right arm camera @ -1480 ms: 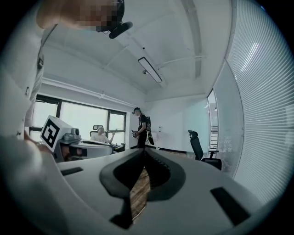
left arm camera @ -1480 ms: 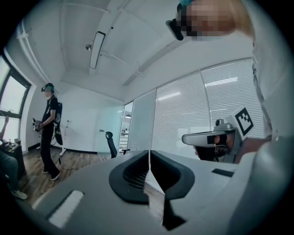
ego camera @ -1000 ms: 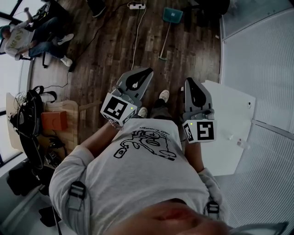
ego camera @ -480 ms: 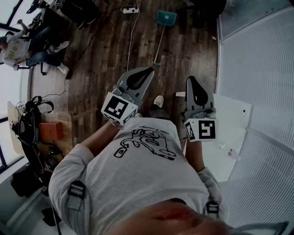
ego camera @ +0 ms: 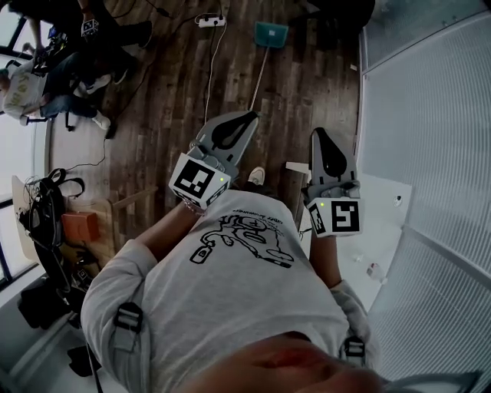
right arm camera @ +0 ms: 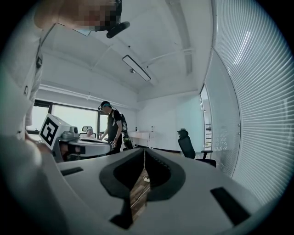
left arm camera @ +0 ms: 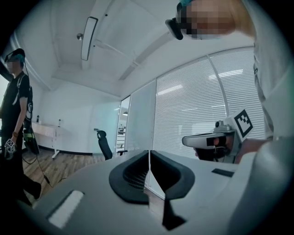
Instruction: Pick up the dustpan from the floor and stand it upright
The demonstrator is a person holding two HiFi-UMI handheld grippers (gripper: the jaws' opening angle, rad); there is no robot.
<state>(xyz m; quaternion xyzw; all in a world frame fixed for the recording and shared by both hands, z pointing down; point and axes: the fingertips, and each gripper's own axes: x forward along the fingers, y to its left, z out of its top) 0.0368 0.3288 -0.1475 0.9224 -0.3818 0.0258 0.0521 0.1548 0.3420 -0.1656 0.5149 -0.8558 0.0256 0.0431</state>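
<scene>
In the head view, the dustpan (ego camera: 271, 31) is seen lying flat on the dark wooden plank floor (ego camera: 176, 92) near the top edge, well ahead of both grippers. Its pan is teal and roughly square, and a thin, pale handle (ego camera: 259, 73) is stretched from it toward the person's feet. The left gripper (ego camera: 250, 117) and the right gripper (ego camera: 317, 133) are held side by side at chest height, apart from each other and well apart from the dustpan. Each is a smooth grey shell with a black tapered pad and carries a cube of square markers. A white power strip (ego camera: 211, 21) is laid on the floor just left of the pan. An orange box (ego camera: 77, 226) is set at the left among black cables; its contents cannot be made out. A wall of ribbed blinds (ego camera: 430, 115) is seen at the right.

In the left gripper view, the left gripper (left arm camera: 149, 152) is shown with its jaws brought together to a thin seam, with nothing held between them. The right gripper (left arm camera: 216, 140) is seen at the right and a black office chair (left arm camera: 103, 142) beyond.

In the right gripper view, the right gripper (right arm camera: 144, 150) is shown with its tips met and nothing clamped; only floor planks are glimpsed through the gap lower down. A standing person (right arm camera: 112, 131) is seen behind.
</scene>
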